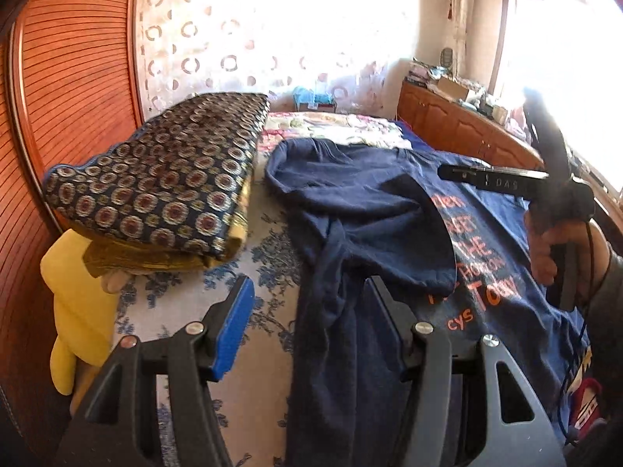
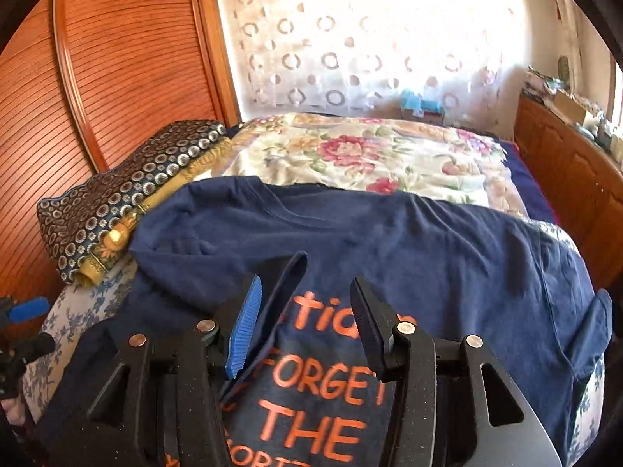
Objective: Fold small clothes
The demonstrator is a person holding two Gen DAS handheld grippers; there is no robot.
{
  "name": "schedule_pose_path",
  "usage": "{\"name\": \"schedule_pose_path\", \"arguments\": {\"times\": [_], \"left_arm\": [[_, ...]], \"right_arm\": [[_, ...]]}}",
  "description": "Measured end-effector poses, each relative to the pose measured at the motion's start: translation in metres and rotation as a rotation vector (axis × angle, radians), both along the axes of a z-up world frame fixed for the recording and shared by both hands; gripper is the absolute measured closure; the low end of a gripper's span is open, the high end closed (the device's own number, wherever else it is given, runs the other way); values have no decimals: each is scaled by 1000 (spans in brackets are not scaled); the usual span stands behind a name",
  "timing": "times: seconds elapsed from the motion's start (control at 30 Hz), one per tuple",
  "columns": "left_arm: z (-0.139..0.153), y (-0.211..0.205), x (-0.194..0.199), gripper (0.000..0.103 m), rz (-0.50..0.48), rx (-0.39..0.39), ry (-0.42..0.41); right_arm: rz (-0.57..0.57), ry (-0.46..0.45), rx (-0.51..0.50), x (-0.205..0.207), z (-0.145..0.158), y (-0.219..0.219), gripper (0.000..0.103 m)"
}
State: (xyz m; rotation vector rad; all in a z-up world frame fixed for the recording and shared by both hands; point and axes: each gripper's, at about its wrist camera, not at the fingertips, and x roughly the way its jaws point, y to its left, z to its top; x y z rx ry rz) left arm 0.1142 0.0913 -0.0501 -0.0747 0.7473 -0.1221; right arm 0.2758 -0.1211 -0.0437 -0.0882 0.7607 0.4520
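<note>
A navy T-shirt (image 1: 350, 210) with orange lettering lies spread on the bed, its left sleeve folded in over the front. It also fills the right wrist view (image 2: 428, 241). My left gripper (image 1: 307, 299) is open, low over the shirt's left side, holding nothing. My right gripper (image 2: 303, 303) is open just above the orange lettering, with the folded sleeve edge (image 2: 288, 280) rising between its fingers, not clamped. The right gripper also shows in the left wrist view (image 1: 494, 179), held in a hand.
A folded patterned cloth stack (image 1: 163, 179) sits left of the shirt on the blue-flowered sheet (image 1: 257, 334). A floral blanket (image 2: 370, 155) lies beyond. A wooden slatted wardrobe (image 2: 117, 58) stands left, a wooden cabinet (image 2: 576, 179) right. A yellow object (image 1: 74, 292) hangs at the bed's left edge.
</note>
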Motion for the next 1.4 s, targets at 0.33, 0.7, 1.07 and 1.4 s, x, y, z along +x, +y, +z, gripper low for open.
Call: {"name": "schedule_pose_path", "arguments": {"times": [0.33, 0.7, 1.07, 1.4], "left_arm": [[-33, -8, 17, 44, 8, 47, 89], [-46, -10, 24, 44, 7, 46, 143], [-47, -12, 27, 44, 9, 53, 139], [-48, -12, 27, 44, 9, 47, 139]], "right_arm": [[82, 101, 26, 26, -21, 22, 55], [120, 113, 22, 50, -28, 18, 102], [-16, 128, 31, 55, -27, -11, 81], [103, 168, 13, 63, -41, 36, 79]]}}
